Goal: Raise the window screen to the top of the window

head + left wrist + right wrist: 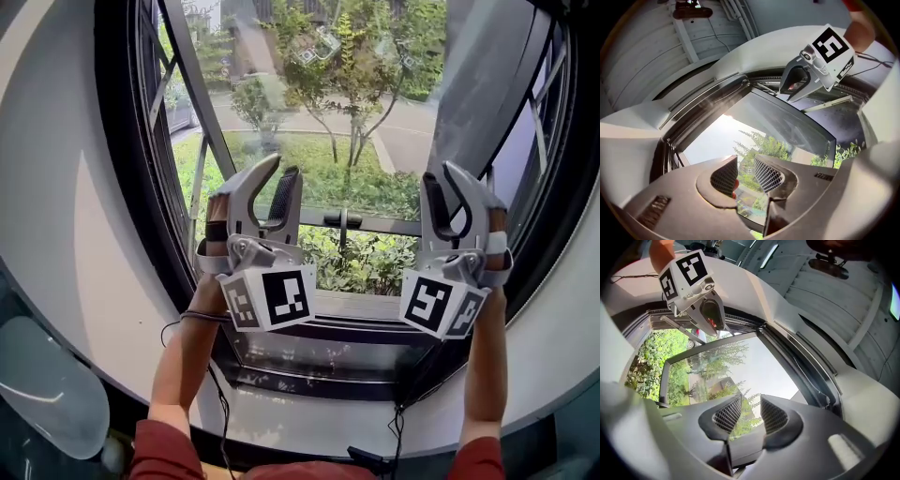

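Whereas head view shows lawn (274, 152) past window (118, 141), gripper views show ceiling (642, 52).

White curved sill (309, 420), dark window frame (328, 375) standing on it

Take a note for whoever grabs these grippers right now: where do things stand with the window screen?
Left gripper: open, empty, held up before the window.
Right gripper: open, empty, same height.
Window screen: its bottom bar with the handle sits partway up, between the two grippers, untouched.
Done: screen not yet at the top.
Left: grip the bar and push the screen to the top.
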`<state>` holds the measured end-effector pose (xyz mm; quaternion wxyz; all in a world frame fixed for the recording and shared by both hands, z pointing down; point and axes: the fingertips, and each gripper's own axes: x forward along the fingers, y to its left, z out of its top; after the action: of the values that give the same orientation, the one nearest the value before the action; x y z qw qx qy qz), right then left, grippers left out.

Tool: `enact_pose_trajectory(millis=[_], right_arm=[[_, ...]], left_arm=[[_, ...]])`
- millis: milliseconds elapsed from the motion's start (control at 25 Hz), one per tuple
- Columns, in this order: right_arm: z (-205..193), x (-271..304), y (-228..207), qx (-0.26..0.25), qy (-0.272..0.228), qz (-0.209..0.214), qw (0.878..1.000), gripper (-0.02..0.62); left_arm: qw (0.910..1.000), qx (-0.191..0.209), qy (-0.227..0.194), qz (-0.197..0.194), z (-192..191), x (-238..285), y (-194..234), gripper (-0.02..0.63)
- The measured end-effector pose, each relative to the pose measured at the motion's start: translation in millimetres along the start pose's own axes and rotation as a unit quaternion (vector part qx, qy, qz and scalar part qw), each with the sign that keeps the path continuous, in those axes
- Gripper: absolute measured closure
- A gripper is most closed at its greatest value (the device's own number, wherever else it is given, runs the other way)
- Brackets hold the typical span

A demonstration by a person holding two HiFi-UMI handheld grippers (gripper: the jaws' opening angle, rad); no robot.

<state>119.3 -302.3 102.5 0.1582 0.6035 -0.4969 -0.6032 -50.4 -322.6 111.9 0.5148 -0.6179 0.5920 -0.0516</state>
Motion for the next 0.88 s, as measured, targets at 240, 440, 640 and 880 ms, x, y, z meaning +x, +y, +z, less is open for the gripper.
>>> enact_pose_trajectory(millis=[240, 440, 640, 880], right_arm=[[-19, -29, 34, 0.047, 0.023, 0.028, 0.998, 0.471], [-25, -56, 58, 0.084, 0.033, 0.040, 0.995, 0.466], [-31, -80, 83, 0.122, 0.045, 0.054, 0.990, 0.466], [-47, -110, 118, 0.185, 0.078, 0.081, 0.976, 0.466]], left_arm=[[0.9985, -0.050, 0.008, -0.022, -16, -24, -32, 0.512], [0.9957, -0.083, 0.022, -0.036, -28, -44, -52, 0.512], [0.9867, -0.145, 0.044, -0.060, -44, -73, -74, 0.512], [0.9676, -0.215, 0.096, -0.091, -74, -110, -112, 0.512]])
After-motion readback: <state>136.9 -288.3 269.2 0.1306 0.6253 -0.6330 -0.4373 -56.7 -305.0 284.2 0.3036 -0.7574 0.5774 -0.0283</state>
